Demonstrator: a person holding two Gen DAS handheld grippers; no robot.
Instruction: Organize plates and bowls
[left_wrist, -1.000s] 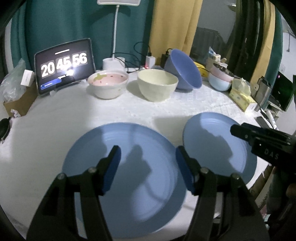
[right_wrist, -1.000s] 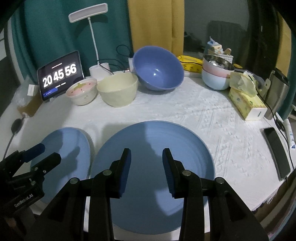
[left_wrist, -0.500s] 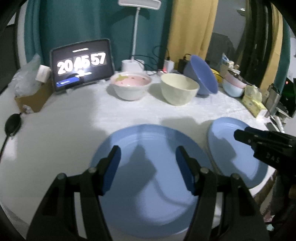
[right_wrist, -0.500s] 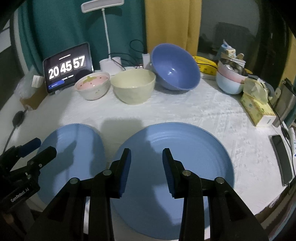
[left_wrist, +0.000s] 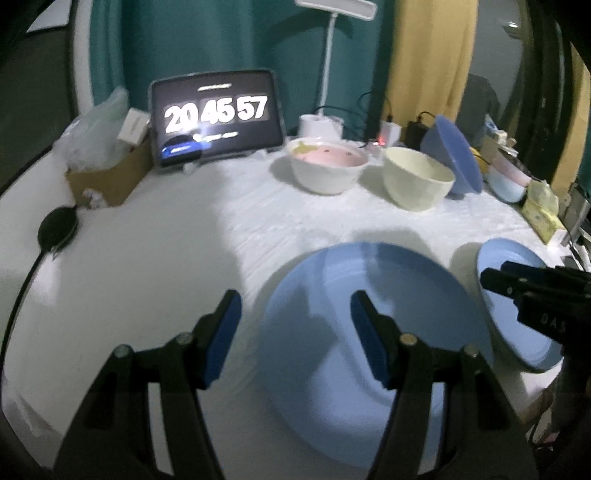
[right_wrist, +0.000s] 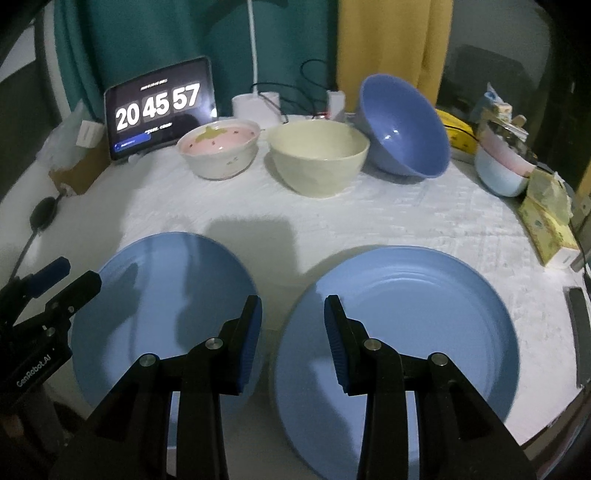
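Left tongs (left_wrist: 291, 332) and right tongs (right_wrist: 292, 339) hover open and empty over two blue plates (right_wrist: 424, 317) on the tabletop (right_wrist: 332, 221).

Matt blue plates (right_wrist: 399, 332) lie on rough white cloth (right_wrist: 424, 221); blue bowl (right_wrist: 406, 125) looks glossy.

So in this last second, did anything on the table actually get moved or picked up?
Nothing was picked up. Both views swung left: the left gripper now sits over one plate's left edge, the right gripper over the gap between the plates. The clock went from 56 to 57. Plates and bowls stayed put; both grippers stayed open and empty.
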